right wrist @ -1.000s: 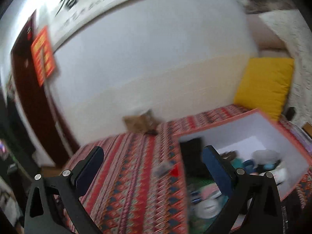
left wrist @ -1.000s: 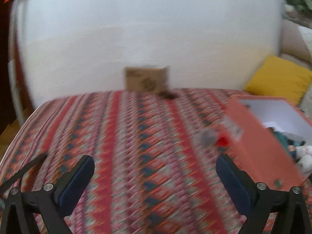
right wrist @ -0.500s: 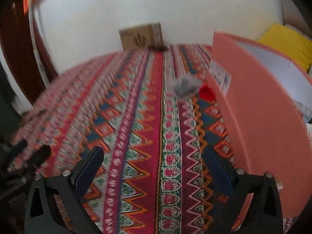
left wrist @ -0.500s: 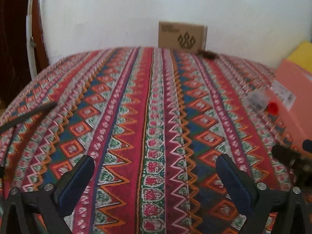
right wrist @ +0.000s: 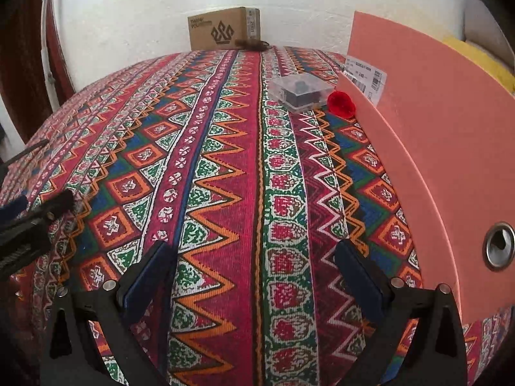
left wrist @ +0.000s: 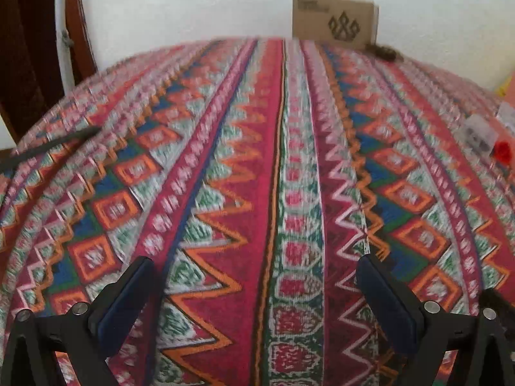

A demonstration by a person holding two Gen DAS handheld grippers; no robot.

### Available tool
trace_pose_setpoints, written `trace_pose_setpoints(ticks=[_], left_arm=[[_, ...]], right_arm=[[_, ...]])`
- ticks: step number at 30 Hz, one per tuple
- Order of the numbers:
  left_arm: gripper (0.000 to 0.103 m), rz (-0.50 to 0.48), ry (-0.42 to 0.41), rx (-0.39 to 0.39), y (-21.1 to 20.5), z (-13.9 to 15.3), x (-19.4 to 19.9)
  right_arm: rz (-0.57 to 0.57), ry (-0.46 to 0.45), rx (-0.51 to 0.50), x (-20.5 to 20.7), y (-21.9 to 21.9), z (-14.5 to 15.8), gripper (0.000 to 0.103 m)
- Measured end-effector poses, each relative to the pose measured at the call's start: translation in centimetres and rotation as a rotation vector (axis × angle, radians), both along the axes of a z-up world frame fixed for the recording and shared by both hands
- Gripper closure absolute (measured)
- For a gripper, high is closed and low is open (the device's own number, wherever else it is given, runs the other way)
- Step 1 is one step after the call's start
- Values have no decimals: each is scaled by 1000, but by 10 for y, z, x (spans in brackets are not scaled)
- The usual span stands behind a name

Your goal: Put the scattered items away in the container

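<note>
A clear plastic case point(right wrist: 301, 91) with dark contents lies on the patterned cloth, right beside the pink container's wall point(right wrist: 434, 135). A small red flower-like item point(right wrist: 341, 104) touches that wall next to the case. Both show at the right edge of the left wrist view: the clear case point(left wrist: 479, 130) and the red item point(left wrist: 502, 152). My right gripper point(right wrist: 254, 270) is open, low over the cloth, well short of the case. My left gripper point(left wrist: 254, 289) is open too, with nothing between its fingers. The container's inside is hidden.
A brown cardboard box point(right wrist: 223, 27) stands against the white wall at the far edge, with a small dark furry object point(right wrist: 251, 44) in front of it. A black cable point(left wrist: 48, 148) lies at the left. The left gripper's frame point(right wrist: 29, 225) shows at the left.
Both grippers have dropped low over the cloth and tilted down. The right one swung away from above the container's inside, which is now out of sight behind its wall.
</note>
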State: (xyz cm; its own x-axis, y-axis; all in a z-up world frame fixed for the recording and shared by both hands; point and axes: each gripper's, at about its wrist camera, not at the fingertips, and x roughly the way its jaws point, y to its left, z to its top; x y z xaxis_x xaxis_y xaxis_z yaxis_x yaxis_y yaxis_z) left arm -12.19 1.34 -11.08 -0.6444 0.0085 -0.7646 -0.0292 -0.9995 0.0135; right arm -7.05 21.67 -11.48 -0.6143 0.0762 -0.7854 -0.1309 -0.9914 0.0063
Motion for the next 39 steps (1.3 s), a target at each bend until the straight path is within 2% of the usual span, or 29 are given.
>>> trace_pose_setpoints(ticks=[5,13,18,23,31,34,39], left_arm=[[0,1,-10,-15,3,-3,-1],[0,5,-10,7,4,0,3],[0,-25,5,37,14,18,17],[0,-109,77,29,38,58,60],[0,-248,142,45,77,111,140],[0,-297,165,51,95,128,170],[0,-396,160,104,122,145,208]], right_arm=[[-1,-7,0,1,2,0,0],[-5,-4,-1,-7,-2,0,0],[-47,6,-34,5,2,9,0],[-145,49,-123,62,16,37,0],[-271,140,13,175,50,95,0],[-332,147,22,214,67,111,0],[-439,163,19,265,95,130,0]])
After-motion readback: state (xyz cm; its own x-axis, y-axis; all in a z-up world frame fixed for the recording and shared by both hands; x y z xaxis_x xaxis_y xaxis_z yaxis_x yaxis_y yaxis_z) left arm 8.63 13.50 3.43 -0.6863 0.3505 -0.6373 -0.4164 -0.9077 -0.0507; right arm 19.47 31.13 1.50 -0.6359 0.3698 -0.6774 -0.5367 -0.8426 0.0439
